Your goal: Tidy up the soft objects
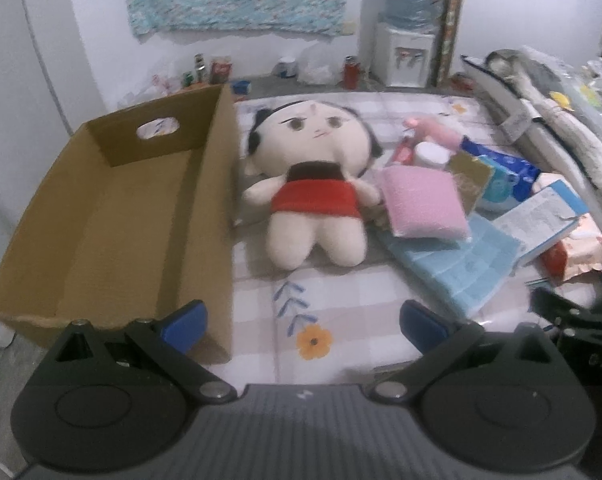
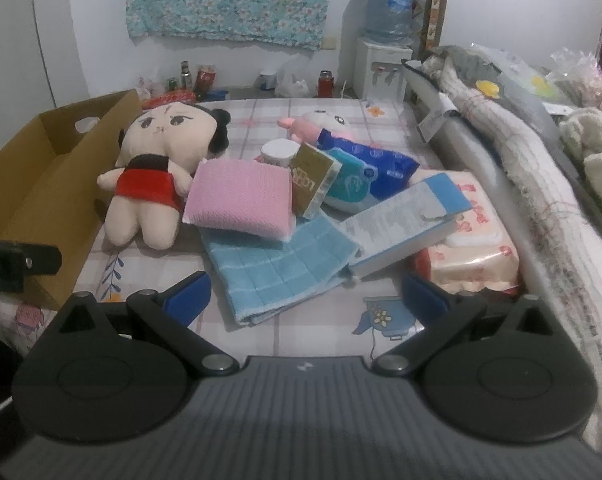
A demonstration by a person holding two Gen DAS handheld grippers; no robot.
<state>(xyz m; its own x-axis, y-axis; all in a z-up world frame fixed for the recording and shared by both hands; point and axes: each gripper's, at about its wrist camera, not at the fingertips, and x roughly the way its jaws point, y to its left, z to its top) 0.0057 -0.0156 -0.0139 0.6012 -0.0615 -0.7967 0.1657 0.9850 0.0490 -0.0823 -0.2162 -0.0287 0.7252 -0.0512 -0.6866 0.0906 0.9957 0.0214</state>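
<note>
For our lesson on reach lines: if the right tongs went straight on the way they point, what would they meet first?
Most likely the folded light blue checked towel, lying just ahead of the open right tongs, with the pink knitted cushion beyond it; depth is hard to judge.

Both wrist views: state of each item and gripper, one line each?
Box: open, empty.
Doll: lying face up beside the box.
Pink sponge: resting on the towel, tilted.
Towel: folded, flat on the bed.
Book: closed, propped on the wipes pack.
Left gripper: open, holding nothing.
Right gripper: open, holding nothing.
</note>
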